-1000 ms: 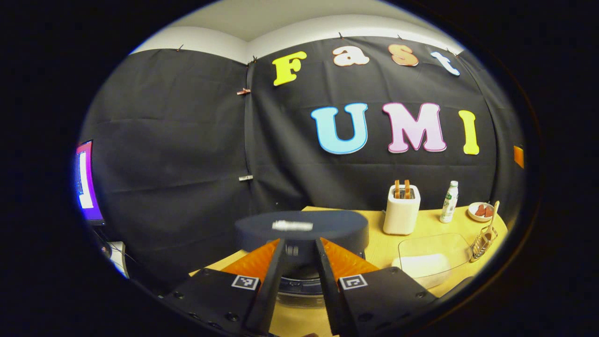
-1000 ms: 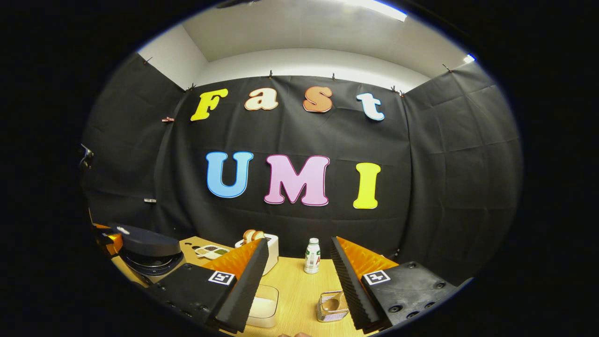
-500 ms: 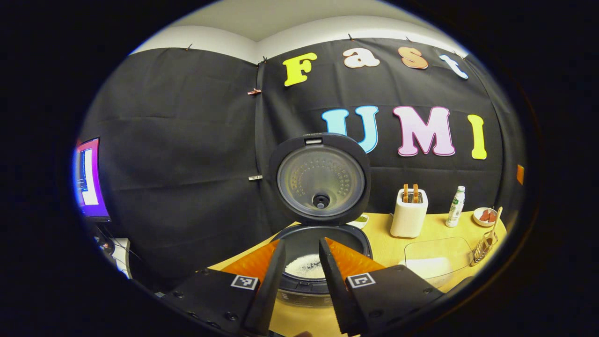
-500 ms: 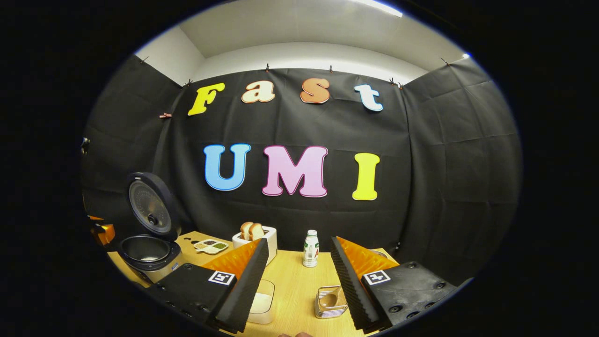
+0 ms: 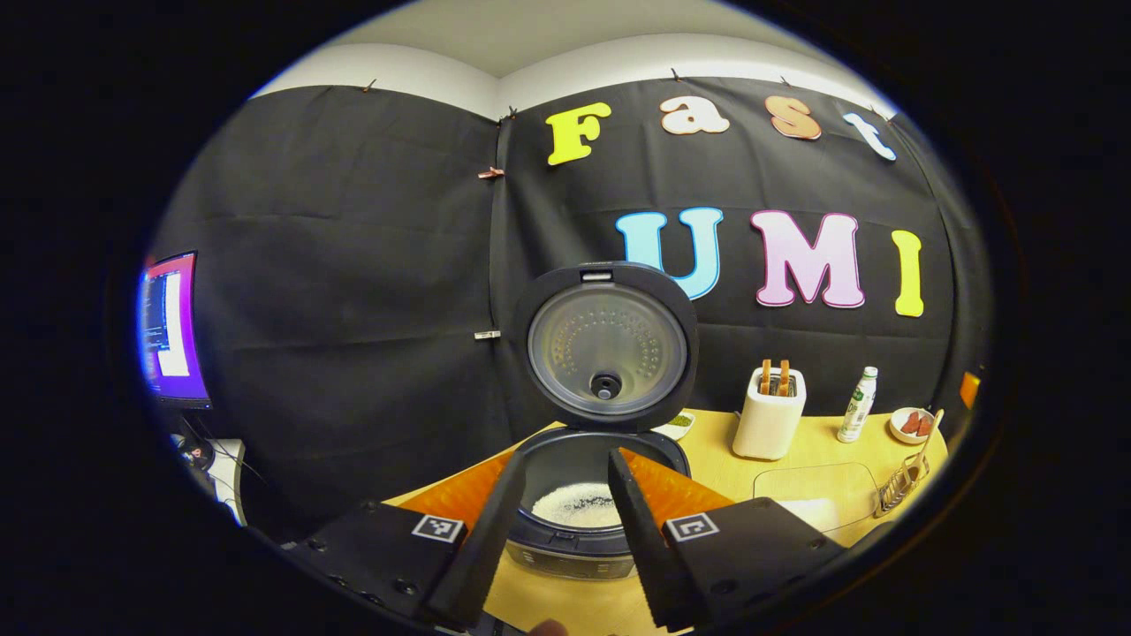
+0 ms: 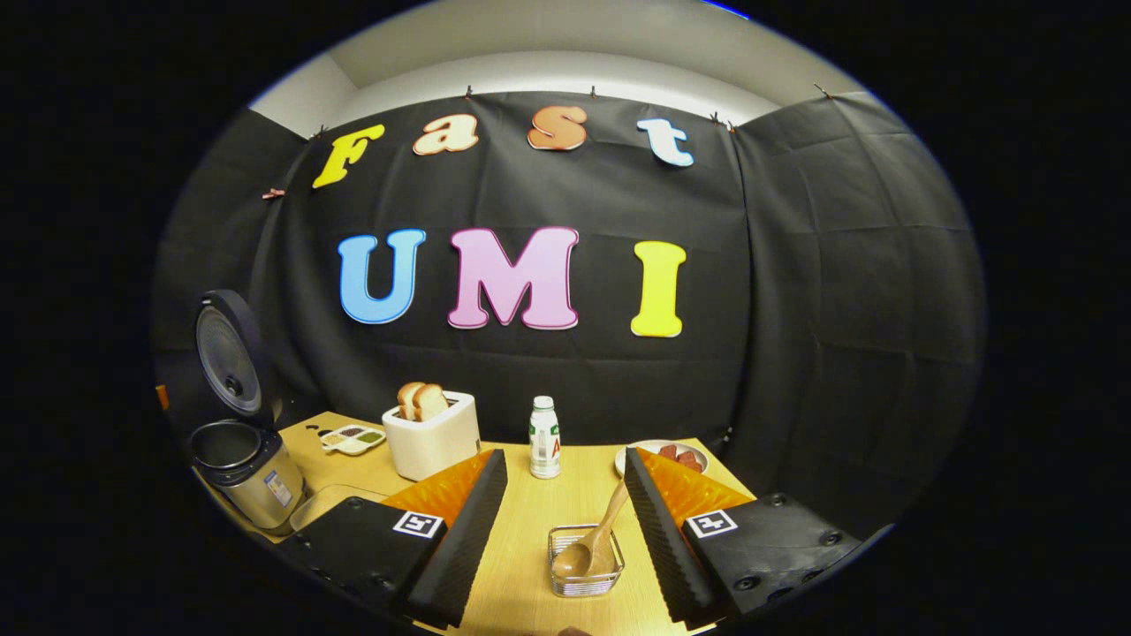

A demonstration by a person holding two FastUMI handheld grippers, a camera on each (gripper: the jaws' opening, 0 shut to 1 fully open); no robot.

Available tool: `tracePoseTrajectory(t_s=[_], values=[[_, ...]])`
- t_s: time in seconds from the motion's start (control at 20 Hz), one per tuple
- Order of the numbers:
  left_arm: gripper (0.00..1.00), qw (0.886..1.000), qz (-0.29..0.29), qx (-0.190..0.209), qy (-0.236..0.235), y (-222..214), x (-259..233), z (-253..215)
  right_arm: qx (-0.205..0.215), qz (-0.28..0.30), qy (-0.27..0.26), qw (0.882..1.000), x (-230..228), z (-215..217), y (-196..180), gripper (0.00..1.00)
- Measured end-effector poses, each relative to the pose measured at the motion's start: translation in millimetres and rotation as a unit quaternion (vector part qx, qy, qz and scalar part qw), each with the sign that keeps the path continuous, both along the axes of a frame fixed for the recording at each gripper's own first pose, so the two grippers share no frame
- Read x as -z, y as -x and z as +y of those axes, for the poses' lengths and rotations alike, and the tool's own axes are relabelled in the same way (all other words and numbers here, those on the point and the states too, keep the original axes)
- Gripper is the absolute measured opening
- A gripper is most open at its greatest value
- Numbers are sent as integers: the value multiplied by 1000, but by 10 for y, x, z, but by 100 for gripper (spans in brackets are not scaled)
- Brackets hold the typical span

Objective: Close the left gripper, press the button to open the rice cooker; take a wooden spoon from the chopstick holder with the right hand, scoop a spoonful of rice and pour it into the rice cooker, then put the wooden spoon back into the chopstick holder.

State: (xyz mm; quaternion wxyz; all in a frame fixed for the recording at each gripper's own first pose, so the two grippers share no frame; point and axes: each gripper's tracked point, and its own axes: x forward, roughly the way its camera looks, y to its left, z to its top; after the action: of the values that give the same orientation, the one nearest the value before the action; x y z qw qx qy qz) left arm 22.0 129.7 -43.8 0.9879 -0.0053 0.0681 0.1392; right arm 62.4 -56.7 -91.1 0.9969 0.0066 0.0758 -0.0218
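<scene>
The rice cooker (image 5: 565,539) stands straight ahead of my left gripper (image 5: 568,458), lid (image 5: 605,349) upright and white rice (image 5: 579,505) showing in the pot. The left fingers stand a little apart over the cooker's front rim with nothing between them. In the right gripper view the cooker (image 6: 247,481) is at the far left. My right gripper (image 6: 564,454) is open above the wire chopstick holder (image 6: 583,579). The wooden spoon (image 6: 590,549) stands in that holder, its handle leaning toward the right finger without touching it. The clear rice box (image 5: 822,499) lies right of the cooker.
On the wooden table (image 6: 539,521) stand a white toaster (image 6: 431,433) with bread, a small bottle (image 6: 545,437), a plate (image 6: 676,452) of red pieces and a divided dish (image 6: 353,437). A lit monitor (image 5: 172,327) is off the table's left side.
The cooker lid sprang from shut to fully upright. My left fingers spread somewhat and drew back. My right gripper tilted down toward the holder, bringing the spoon into full view.
</scene>
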Motion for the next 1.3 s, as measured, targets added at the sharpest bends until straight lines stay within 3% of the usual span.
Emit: tracePoseTrajectory(t_s=[0.35,0.95,1.1,1.15,1.2,1.25,1.3], values=[[69,1000,19,-22,-7,67,-3,35,1,104,-28,994,830,-249,-496,85],[69,997,57,-48,-17,165,123,2,11,171,-65,983,1448,-464,-1063,84],[69,997,66,-46,-20,186,184,-50,11,191,-72,979,1543,-469,-1098,71],[69,996,70,-44,-22,178,204,-66,17,196,-63,978,1536,-518,-1082,58],[70,996,72,-41,-21,190,224,-93,20,192,-62,979,1558,-563,-1138,53],[69,996,75,-38,-21,192,240,-116,20,192,-65,979,1499,-555,-1079,29],[69,996,78,-37,-22,210,270,-127,23,195,-69,978,1486,-558,-1070,29]])
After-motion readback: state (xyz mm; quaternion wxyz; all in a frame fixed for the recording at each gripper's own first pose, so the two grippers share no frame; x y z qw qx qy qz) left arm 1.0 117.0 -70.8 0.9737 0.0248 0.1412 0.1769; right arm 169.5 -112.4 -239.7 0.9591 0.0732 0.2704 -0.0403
